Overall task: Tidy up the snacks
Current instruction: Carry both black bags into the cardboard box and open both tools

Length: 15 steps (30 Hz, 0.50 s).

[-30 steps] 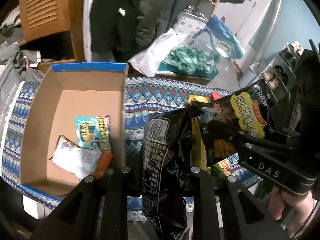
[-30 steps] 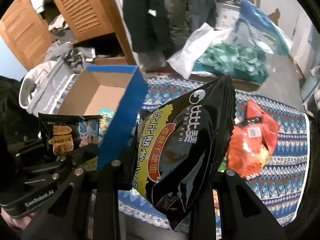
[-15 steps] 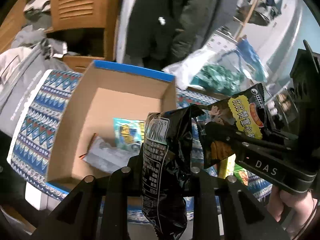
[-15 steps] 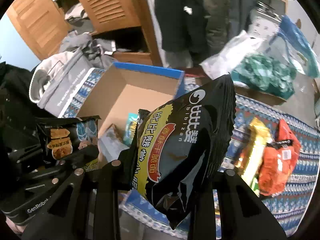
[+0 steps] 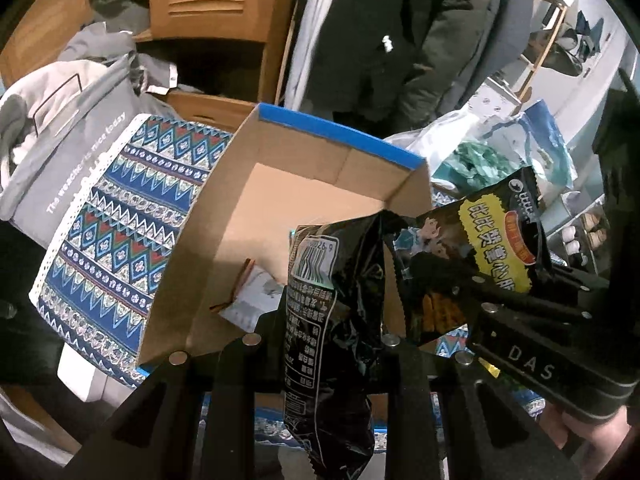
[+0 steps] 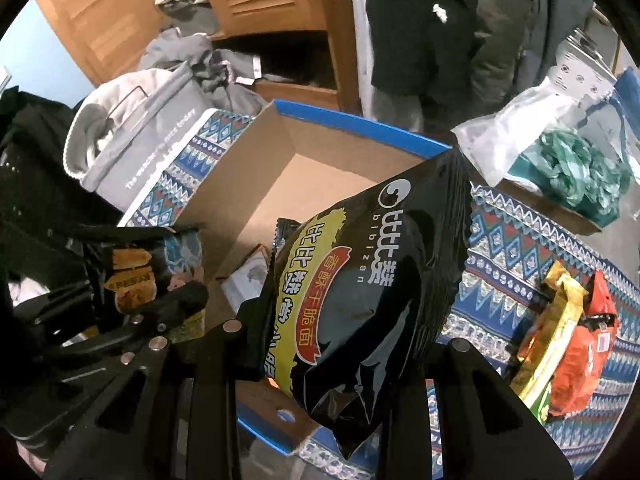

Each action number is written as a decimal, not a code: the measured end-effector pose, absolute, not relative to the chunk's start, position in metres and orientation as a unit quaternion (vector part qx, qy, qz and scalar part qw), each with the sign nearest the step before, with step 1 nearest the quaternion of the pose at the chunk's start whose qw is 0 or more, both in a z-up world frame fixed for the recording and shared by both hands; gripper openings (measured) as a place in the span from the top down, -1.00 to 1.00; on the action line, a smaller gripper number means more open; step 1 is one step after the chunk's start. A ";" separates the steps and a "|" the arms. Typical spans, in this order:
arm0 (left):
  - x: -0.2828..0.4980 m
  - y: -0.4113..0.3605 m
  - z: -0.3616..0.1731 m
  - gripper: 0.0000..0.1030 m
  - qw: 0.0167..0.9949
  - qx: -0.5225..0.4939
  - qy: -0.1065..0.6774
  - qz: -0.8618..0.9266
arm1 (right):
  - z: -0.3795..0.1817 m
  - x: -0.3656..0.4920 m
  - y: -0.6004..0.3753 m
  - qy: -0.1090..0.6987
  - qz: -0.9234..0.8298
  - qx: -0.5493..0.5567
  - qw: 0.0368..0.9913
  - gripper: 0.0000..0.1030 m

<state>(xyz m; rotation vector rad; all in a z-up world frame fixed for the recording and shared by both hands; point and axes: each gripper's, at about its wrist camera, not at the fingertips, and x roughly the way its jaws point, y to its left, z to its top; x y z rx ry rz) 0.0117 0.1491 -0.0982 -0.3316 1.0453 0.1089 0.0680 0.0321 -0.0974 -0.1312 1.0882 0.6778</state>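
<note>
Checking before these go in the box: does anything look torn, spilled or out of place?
Nothing looks torn or spilled. Each claw is shut on a sealed black snack bag above the cardboard box. A white packet lies slanted in the box. An orange bag and a yellow bag lie overlapping on the patterned cloth, unsorted.

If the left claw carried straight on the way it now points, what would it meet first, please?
Most likely the floor of the open cardboard box, near the white packet lying in it. The left claw, shut on a black snack bag, points down into it; depth is unclear.
</note>
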 end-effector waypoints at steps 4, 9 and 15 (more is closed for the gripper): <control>0.012 0.156 -0.101 0.54 0.849 -0.161 0.499 0.065 | -0.099 0.069 0.038 0.507 0.320 -0.065 0.798 0.42; 0.011 0.163 -0.103 0.43 0.845 -0.167 0.501 0.081 | -0.099 0.069 0.039 0.499 0.311 -0.071 0.806 -0.11; 0.009 0.162 -0.098 -0.11 0.850 -0.155 0.494 0.103 | -0.095 0.071 0.031 0.494 0.297 -0.071 0.814 -0.21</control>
